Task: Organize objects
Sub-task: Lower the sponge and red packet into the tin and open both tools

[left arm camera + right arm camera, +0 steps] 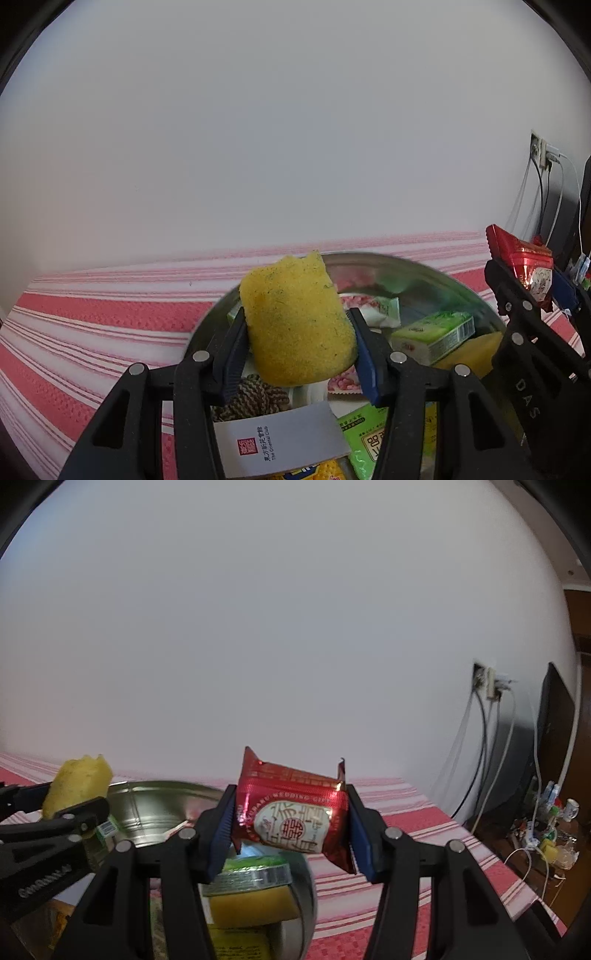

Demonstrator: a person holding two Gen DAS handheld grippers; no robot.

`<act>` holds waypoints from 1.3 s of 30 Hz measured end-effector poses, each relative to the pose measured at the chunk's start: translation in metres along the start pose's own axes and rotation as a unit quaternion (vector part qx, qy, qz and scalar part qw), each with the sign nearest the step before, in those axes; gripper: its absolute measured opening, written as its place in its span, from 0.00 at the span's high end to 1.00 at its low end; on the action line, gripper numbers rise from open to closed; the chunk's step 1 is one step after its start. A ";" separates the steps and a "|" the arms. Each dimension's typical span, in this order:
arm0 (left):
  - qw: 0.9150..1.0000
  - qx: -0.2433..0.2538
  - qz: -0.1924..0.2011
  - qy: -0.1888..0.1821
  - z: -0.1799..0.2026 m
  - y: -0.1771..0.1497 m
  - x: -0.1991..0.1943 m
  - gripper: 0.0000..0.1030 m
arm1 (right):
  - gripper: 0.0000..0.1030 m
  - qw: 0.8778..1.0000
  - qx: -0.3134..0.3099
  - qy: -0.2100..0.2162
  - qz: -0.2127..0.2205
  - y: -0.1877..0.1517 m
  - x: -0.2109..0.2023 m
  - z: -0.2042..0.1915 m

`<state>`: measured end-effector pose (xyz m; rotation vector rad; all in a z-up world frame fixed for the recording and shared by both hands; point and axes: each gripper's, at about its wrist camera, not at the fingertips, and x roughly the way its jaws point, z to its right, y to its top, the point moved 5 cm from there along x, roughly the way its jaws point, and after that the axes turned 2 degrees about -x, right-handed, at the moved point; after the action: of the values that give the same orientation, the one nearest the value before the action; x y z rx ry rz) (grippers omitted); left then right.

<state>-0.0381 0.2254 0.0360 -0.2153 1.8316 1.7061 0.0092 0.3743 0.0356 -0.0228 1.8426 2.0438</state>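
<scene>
Left gripper [297,345]: its jaws are closed on a soft yellow sponge block with dark specks [299,321], held in the air above the round shiny metal basin [424,273].
Right gripper [290,827]: its jaws are closed on a red foil snack packet with a white label [291,812], held over the right edge of the basin, above the red and white striped cloth [406,834].
Basin content: a green and white small box [432,336], a grey card with a red seal [280,443], a brown knitted piece [255,398], more packets.
Risk, sponge: it is squeezed and bulging, so I think it may spring out sideways if the grip loosens.
Risk, packet: the foil is slippery and crumpled, gripped at its sides; it may slide down and fall on the cloth.
Risk, grippers: they are near each other; crossing paths could cause a knock.
Risk, basin: a low pass may catch the rim and shift it.
</scene>
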 end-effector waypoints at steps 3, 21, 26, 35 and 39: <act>1.000 0.004 -0.008 0.004 -0.001 0.000 0.003 0.48 | 0.46 1.000 0.006 0.015 -0.011 -0.001 0.003 -0.002; 0.999 0.011 -0.036 0.027 0.000 -0.001 0.022 0.49 | 0.46 0.996 0.003 0.066 -0.057 -0.006 0.013 -0.024; 0.999 0.011 -0.040 0.029 0.003 -0.002 0.028 0.49 | 0.46 0.995 0.011 0.073 -0.062 -0.005 0.015 -0.027; 0.998 0.018 -0.040 0.040 0.009 -0.002 0.035 0.49 | 0.43 0.993 0.015 0.092 -0.074 -0.004 0.020 -0.038; 0.998 0.018 -0.041 0.044 0.011 -0.002 0.037 0.49 | 0.44 0.993 0.014 0.092 -0.073 -0.002 0.022 -0.038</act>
<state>-0.0629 0.2465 0.0151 -0.3499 1.8896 1.6287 -0.0205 0.3436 0.0229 -0.3393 1.9154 1.9708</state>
